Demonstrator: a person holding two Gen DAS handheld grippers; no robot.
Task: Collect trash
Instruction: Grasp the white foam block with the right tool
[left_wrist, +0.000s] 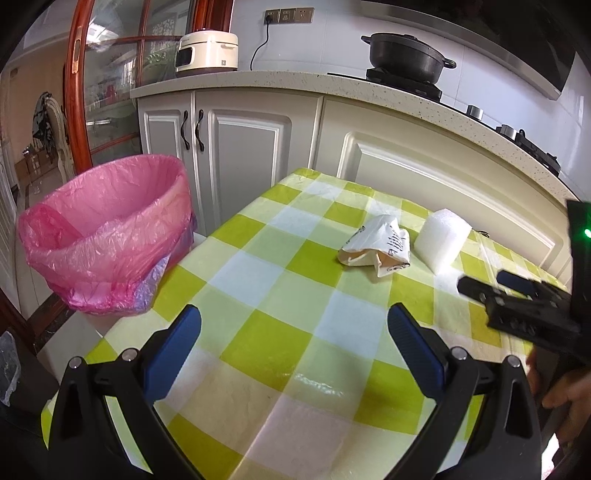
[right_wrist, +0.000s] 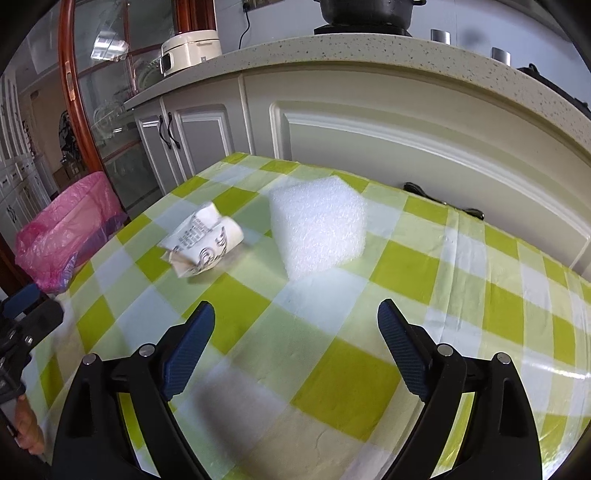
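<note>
kitchen setting: a small table under a green-and-white checked cloth (left_wrist: 280, 295) stands against pale cabinet fronts, with a speckled worktop above carrying a cream cooker (left_wrist: 205, 51) and a black pot (left_wrist: 406, 55). taking the table as the landmark throughout: a bin lined with a pink bag (left_wrist: 107, 229) stands just off the table's left edge, its mouth open; what can be seen of the inside shows only liner, though the bottom is hidden. two pieces of trash lie on the table, toward its far side near the cabinets: a crumpled printed paper wrapper (right_wrist: 203, 240) and a white foam block (right_wrist: 317, 225), set just beside one another, the wrapper on the bin side (whether they touch cannot be settled from either view). the left gripper (left_wrist: 295, 325) hangs over the table's near left portion, jaws spread wide, nothing between them. the right gripper (right_wrist: 295, 317) hangs over the near middle of the table, pointed at the foam block, jaws likewise spread and empty, short of the block. assessment: collection appears barely begun; neither item is held and both remain on the table. outstanding, by my judgement: grasp each piece, carry it off the table's left edge and drop it into the bin.
</note>
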